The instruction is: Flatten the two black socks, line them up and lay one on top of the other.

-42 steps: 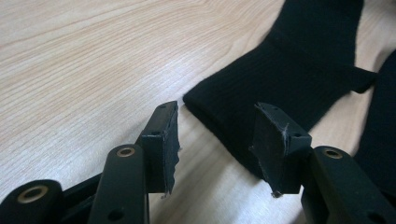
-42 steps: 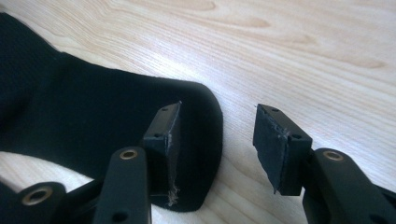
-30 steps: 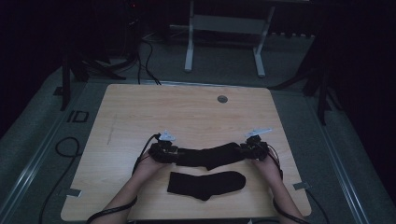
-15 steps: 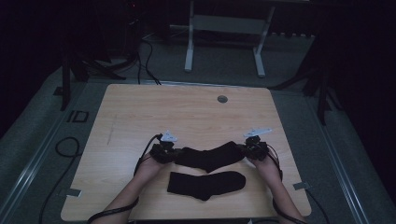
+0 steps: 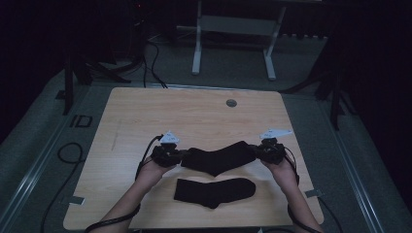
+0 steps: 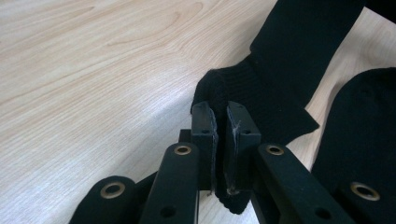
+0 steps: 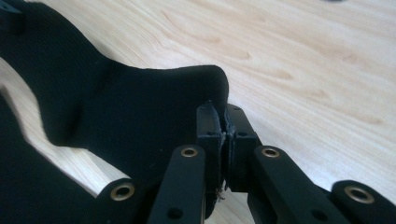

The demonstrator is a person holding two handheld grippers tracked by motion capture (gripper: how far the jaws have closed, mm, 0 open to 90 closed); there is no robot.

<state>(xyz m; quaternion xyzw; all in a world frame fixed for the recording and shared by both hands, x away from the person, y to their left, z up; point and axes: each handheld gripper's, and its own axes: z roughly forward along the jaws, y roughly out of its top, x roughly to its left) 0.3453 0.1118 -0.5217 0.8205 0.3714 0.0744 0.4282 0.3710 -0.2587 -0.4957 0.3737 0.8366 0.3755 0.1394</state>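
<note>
Left tongs (image 5: 179, 155): pressed together on the ribbed cuff end of the upper black sock (image 5: 221, 158); in the left gripper view (image 6: 220, 122) the knit is caught between the two pads.
Right tongs (image 5: 256, 151): pinching the opposite end of the same sock, the rounded toe by the look of it; the right gripper view (image 7: 223, 125) shows a thin edge of fabric nipped at the tips.
Why this hold: with one end in each grip, the sock hangs stretched between the hands and sags in the middle, probably so it can be lifted flat and laid square over its partner.
Upper sock, place: spanning the gap between the grippers, above the near half of the desk (image 5: 145, 116), its middle dipping toward the wood; whether that dip touches is hard to tell in the dim high view.
Second sock (image 5: 214, 191): lying flat on the desk just nearer the person, apart from either grip, likely waiting as the pairing target.
Desk: pale wood grain, a round grommet (image 5: 231, 103) near the far edge.
Room: dark, grey floor, loose cables (image 5: 150, 58), a white frame stand (image 5: 233, 36) beyond.
</note>
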